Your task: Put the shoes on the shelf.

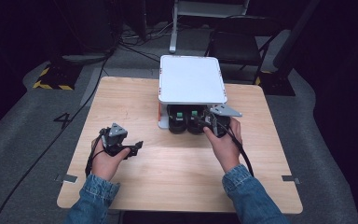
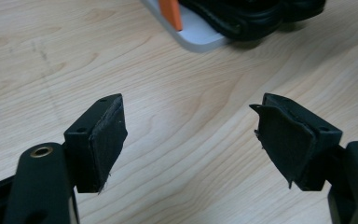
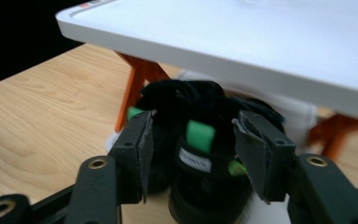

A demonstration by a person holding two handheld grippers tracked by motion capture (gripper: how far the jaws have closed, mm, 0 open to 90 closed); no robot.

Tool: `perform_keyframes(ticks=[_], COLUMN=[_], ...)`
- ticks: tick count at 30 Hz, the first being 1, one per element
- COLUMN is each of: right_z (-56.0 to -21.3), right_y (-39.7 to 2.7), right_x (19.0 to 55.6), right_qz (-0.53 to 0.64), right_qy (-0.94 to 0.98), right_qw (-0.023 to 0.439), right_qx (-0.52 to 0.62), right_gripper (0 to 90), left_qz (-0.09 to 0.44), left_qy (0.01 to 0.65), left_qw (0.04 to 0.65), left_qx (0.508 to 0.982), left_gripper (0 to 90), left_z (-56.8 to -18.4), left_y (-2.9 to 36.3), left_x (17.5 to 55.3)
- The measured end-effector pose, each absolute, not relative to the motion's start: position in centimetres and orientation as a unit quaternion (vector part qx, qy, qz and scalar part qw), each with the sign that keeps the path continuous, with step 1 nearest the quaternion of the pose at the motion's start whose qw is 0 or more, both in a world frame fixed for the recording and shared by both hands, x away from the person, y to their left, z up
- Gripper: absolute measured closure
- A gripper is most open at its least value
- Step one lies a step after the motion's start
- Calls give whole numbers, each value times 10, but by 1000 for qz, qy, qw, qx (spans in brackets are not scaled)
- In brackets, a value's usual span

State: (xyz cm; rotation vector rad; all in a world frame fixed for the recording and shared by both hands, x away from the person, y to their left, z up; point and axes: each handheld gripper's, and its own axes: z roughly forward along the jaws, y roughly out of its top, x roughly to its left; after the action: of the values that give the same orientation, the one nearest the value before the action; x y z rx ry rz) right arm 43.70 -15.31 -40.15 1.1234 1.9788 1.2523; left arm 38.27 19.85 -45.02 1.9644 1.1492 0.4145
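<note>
A white two-level rack (image 1: 192, 79) on orange legs (image 3: 129, 93) stands at the table's far middle. Two black shoes (image 1: 186, 121) with green heel tabs (image 3: 200, 133) sit side by side on its lower shelf. My right gripper (image 1: 214, 122) is at the right shoe's heel; in the right gripper view its jaws (image 3: 198, 154) stand apart on either side of the black shoe (image 3: 186, 100), with the pads not pressing on it. My left gripper (image 1: 137, 147) hovers low over bare wood at the left, open and holding nothing (image 2: 191, 135).
The wooden table (image 1: 177, 172) has free room in front of and beside the rack. In the left gripper view the rack's white base corner (image 2: 200, 35) lies ahead. Behind the table stand a black chair (image 1: 235, 44) and floor cables (image 1: 135, 49).
</note>
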Motion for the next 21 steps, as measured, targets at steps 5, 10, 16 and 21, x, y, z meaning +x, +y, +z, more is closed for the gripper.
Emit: perform_keyframes(ticks=[5, 10, 16, 21], right_z=[-403, -409, -418, -433], right_y=[-174, -190, -198, -195], right_x=[422, 405, 391, 394], right_qz=[449, 467, 462, 467], right_qy=[745, 747, 765, 773], right_qw=[253, 247, 232, 183], right_qx=[423, 402, 384, 389], right_gripper=[403, 399, 500, 671], left_qz=[152, 163, 143, 143], left_qy=[436, 411, 400, 382], left_qw=[405, 396, 401, 415], left_qx=[789, 805, 812, 813], left_gripper=[220, 257, 331, 405], left_z=[-447, -447, -451, -451], left_y=[182, 166, 150, 128], left_x=[383, 384, 388, 399])
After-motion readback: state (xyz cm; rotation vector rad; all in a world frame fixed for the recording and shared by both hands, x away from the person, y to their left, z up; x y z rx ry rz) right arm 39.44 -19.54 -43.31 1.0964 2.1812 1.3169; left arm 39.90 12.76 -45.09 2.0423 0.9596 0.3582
